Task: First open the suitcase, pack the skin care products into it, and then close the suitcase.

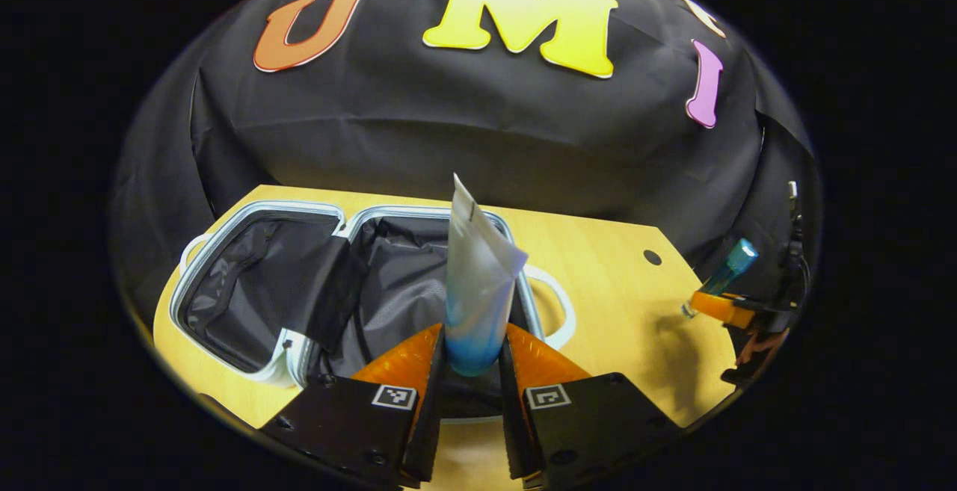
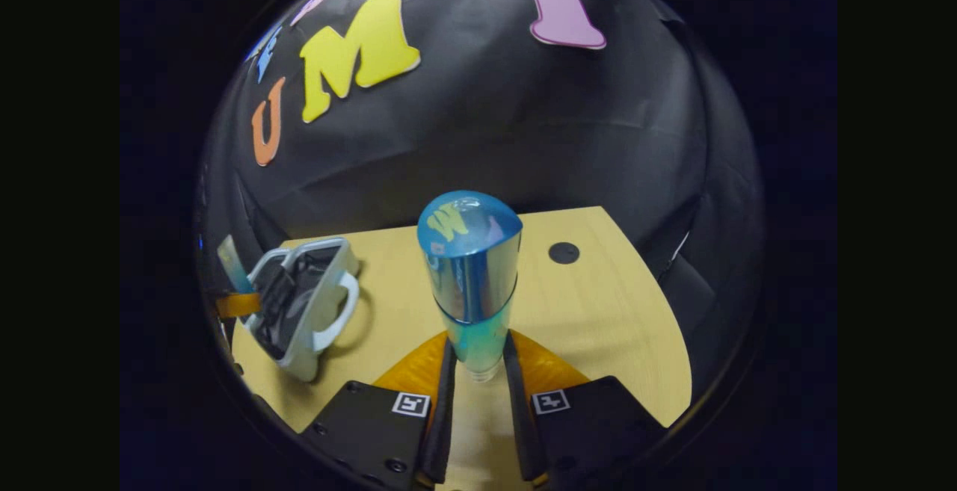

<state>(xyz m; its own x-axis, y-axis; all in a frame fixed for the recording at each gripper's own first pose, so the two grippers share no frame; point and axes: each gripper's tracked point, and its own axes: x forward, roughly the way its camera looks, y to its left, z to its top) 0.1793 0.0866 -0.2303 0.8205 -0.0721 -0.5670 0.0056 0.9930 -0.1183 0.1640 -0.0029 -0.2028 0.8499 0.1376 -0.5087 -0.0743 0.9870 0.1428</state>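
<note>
Wooden table [image 1: 598,282] bears the opened suitcase [image 1: 247,289], nothing packed yet, while a tube [image 1: 475,282] is clamped by the left gripper [image 1: 472,360] and a bottle [image 2: 471,282] by the right gripper [image 2: 478,368].

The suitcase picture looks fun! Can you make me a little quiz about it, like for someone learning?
1. True or false: the suitcase lies shut on the table.
2. What does the left gripper hold? A) a sponge B) a white and blue tube C) a spoon
3. Fill in: the right gripper holds a shiny blue ____.

Key: 1 false, it lies open. 2 B. 3 bottle.
</note>
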